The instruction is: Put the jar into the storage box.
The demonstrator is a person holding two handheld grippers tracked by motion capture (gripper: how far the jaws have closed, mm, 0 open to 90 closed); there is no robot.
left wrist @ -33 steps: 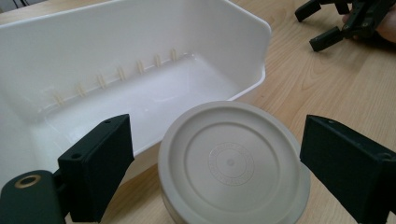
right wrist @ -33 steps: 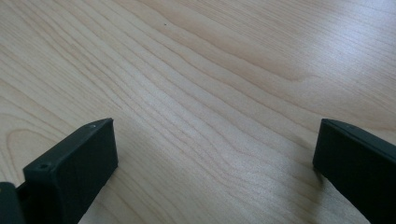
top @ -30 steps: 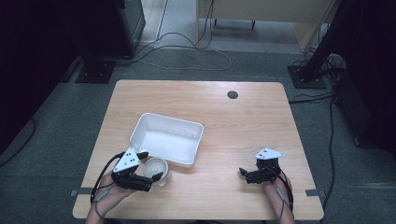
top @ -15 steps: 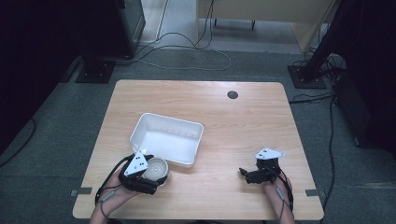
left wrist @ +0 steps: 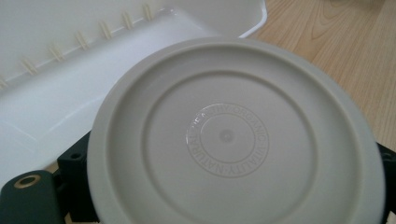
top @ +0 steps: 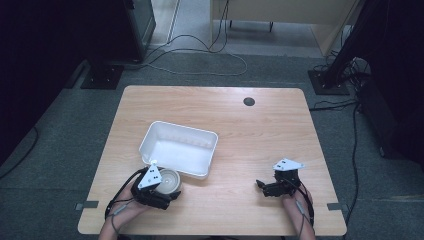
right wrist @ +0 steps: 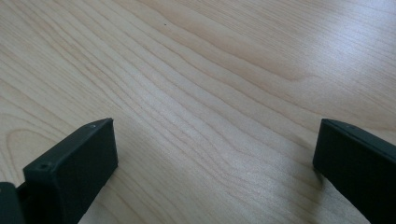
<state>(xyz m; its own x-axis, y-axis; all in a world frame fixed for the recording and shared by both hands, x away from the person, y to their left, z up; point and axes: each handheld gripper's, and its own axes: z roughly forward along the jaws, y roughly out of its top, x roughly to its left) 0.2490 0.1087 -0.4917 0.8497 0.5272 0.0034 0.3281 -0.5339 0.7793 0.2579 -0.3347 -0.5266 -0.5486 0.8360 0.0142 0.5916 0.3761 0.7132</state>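
A round off-white plastic tub (top: 169, 181) sits at the front edge of the white rectangular tray (top: 180, 131), at the table's front left. My left gripper (top: 161, 194) is shut on the tub. In the left gripper view the tub's flat face (left wrist: 229, 135), with a ring of embossed letters, spans the space between the two black jaws, and the tray's wall (left wrist: 60, 88) stands right behind it. My right gripper (top: 265, 188) is at the front right, low over bare wood. In the right gripper view that gripper (right wrist: 215, 154) is open, with nothing between its jaws.
The wooden table (top: 260, 135) has a small dark round hole (top: 249, 101) near its far edge. Cables (top: 200, 55) lie on the grey floor beyond the table, and dark equipment stands (top: 327, 80) are at the back corners.
My left gripper has shifted slightly to the right, closer to the tray, with the tub. The right gripper has stayed where it was.
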